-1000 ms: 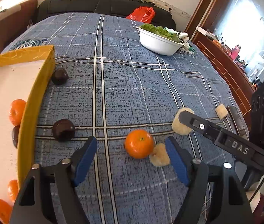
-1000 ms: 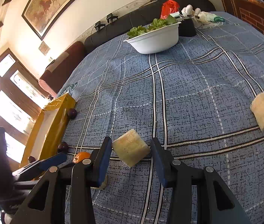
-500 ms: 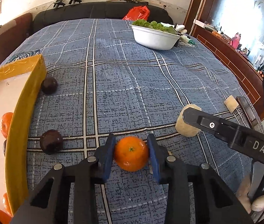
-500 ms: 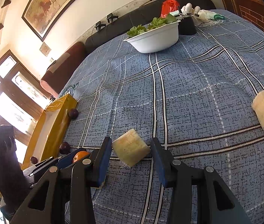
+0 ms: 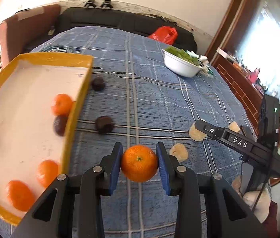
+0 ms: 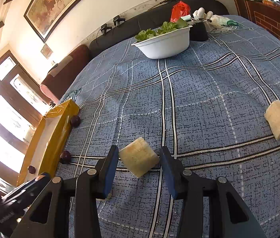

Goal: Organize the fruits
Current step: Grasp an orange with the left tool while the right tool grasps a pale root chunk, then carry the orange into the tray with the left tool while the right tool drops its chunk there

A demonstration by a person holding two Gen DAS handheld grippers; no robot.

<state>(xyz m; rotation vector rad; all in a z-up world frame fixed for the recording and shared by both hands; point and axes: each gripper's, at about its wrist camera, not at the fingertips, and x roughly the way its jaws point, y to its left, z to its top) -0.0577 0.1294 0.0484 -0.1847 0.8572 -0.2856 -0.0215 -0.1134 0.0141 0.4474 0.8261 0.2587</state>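
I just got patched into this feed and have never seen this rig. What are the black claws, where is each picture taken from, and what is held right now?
There is no robot: a person holds one two-finger claw in each hand, each with a fisheye camera looking along its fingers.

The left wrist view shows the left claw shut on an orange. Beside it is a yellow tray holding oranges and dark fruits. Two dark fruits lie on the blue checked cloth just outside the tray.

The right wrist view shows the right claw open around a pale spongy block, not gripping it. A white bowl of greens sits farther back.
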